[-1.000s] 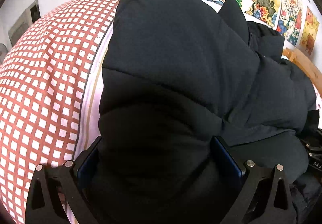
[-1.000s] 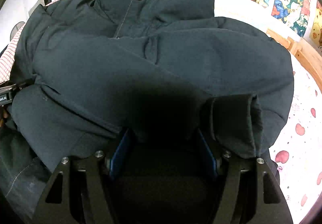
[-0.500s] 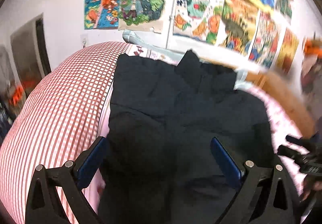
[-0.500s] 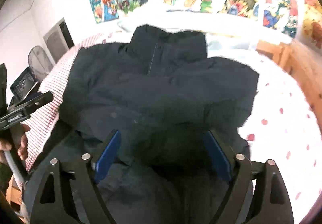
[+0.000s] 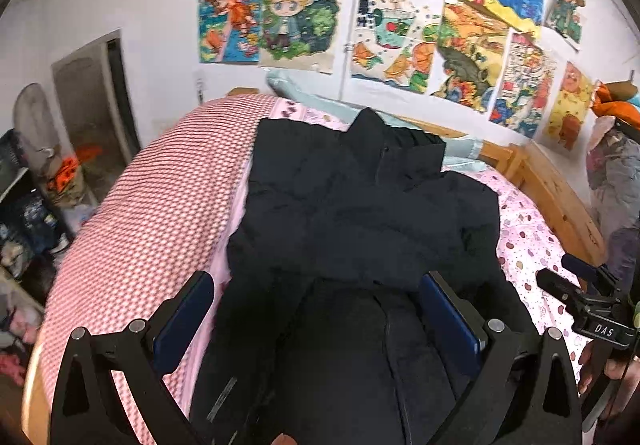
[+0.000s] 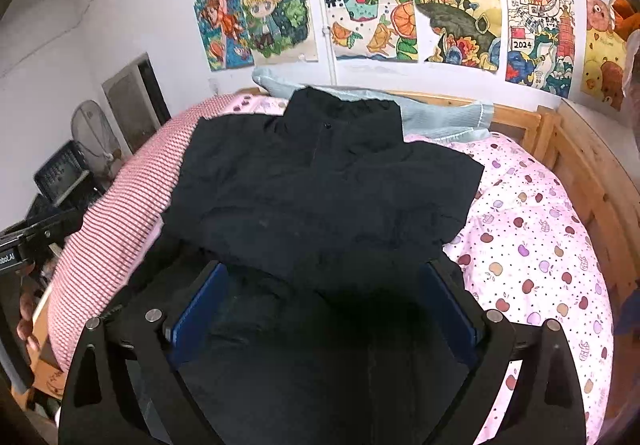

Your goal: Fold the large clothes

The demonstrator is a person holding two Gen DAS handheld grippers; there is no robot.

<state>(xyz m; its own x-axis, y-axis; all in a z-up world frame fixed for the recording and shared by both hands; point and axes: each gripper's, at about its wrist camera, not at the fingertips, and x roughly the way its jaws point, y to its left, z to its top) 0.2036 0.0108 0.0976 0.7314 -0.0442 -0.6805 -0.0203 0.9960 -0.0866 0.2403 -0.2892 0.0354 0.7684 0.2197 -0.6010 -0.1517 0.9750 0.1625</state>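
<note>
black jacket [image 6: 320,197] hem hidden under tongs [image 6: 320,309]

Wooden bed [image 6: 576,149]: black jacket [image 6: 320,197] on pink sheet [image 6: 532,245], checked quilt [image 5: 152,213] beside.

Both claws pulled back and up from the black jacket [image 5: 360,213]: a second ago the fabric filled each view, bunched between the blue pads; now the whole folded jacket shows lying on the bed [image 6: 540,245]. The left claw [image 5: 316,309] and right claw [image 6: 324,297] now hang over its near edge with jaws spread wide. Wall posters [image 6: 452,13] and the wooden bed frame [image 5: 560,197] have come into view.
</note>
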